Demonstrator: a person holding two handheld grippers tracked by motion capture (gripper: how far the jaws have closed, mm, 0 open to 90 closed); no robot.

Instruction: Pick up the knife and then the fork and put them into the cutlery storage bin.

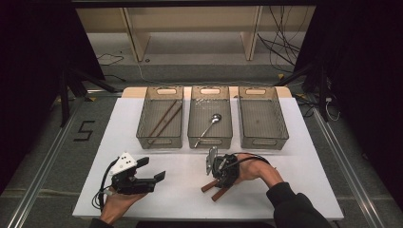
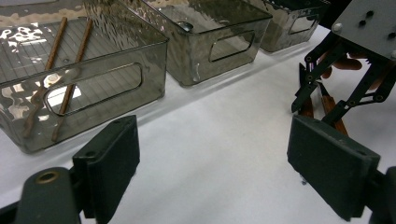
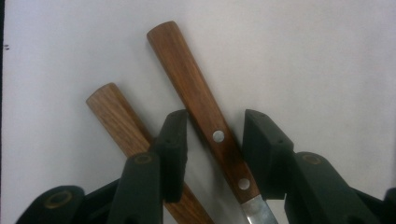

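Right gripper (image 3: 212,140) down on the white bench (image 1: 294,156), jaws parted and straddling the riveted wooden handle (image 3: 201,105) of what looks like a knife, steel blade root (image 3: 259,212) just showing between the pads; not yet clenched, a sliver of bench visible either side of the handle. Second wooden handle (image 3: 116,121) lying just outside the near jaw, angled away and passing under it, so only one piece sits in the gap, probably deliberate, to lift one utensil at a time. Grip placed near the rivets rather than the free end, likely for balance once raised. Left gripper (image 1: 152,175) resting in an upturned palm well off to the side, jaws released wide and holding nothing, pointed toward the other tool as if waiting. Beyond both sets of jaws, three smoky clear bins in a row: left bin (image 1: 160,118) with two brown chopsticks (image 1: 165,118), middle bin (image 1: 210,118) with a spoon (image 1: 210,124), right bin (image 1: 262,118) bare. One kind of utensil per bin suggests sorting, with the bare bin the likely home for the two handled pieces. Risk judged: closing jaws nudging the neighbouring handle.
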